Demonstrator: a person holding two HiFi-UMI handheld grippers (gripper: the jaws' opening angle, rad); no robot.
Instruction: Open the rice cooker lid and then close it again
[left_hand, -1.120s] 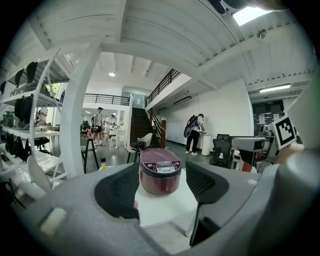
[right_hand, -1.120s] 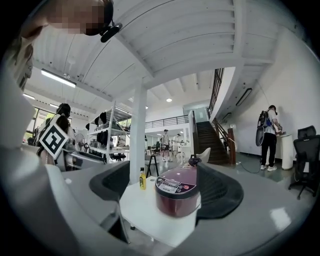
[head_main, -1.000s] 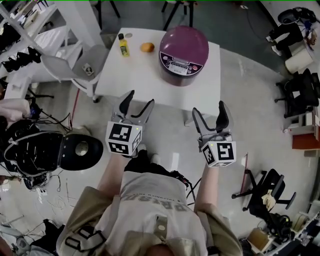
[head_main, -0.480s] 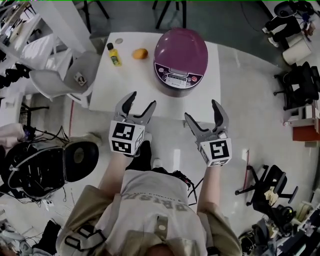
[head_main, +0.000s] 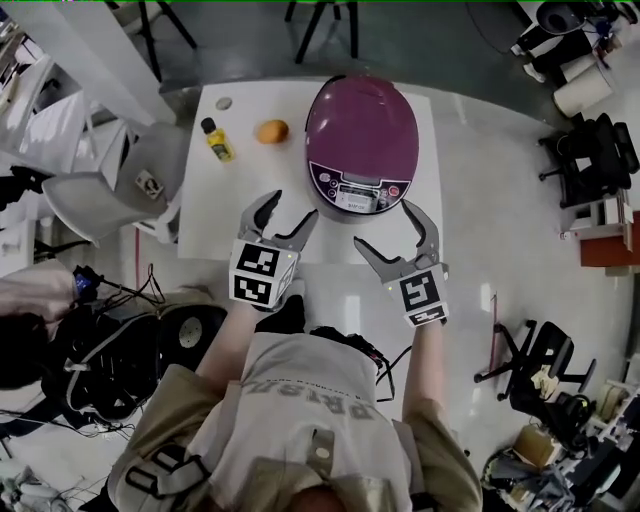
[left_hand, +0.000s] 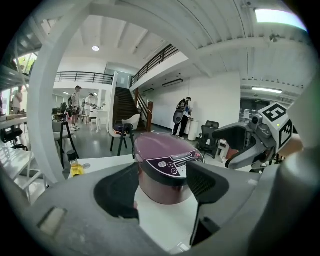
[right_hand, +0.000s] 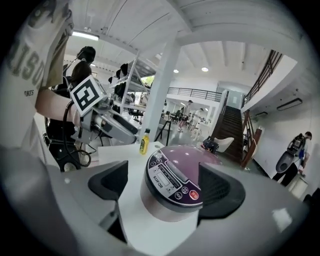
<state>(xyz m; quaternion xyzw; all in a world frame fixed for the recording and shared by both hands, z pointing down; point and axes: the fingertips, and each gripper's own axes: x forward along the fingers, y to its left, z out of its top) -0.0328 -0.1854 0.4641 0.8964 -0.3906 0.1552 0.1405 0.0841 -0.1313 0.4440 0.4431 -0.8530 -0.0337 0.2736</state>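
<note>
Left gripper (head_main: 290, 210), head view: jaws apart, empty, just short of the front of the rice cooker (head_main: 360, 130). The cooker stands lid down on the white table (head_main: 232, 205). Right gripper (head_main: 388, 228): jaws apart, empty, near the control panel, no contact visible. A yellow bottle (head_main: 215, 140) and an orange (head_main: 271, 131) lie left of the cooker. Left gripper view: the jaws stand wide and the cooker sits beyond the tips, lid shut. Right gripper view: the jaws stand wide, with the panel and red button (right_hand: 194, 196) ahead, untouched. Progress, judged: nothing is done yet; releasing, raising and closing the lid all remain.
</note>
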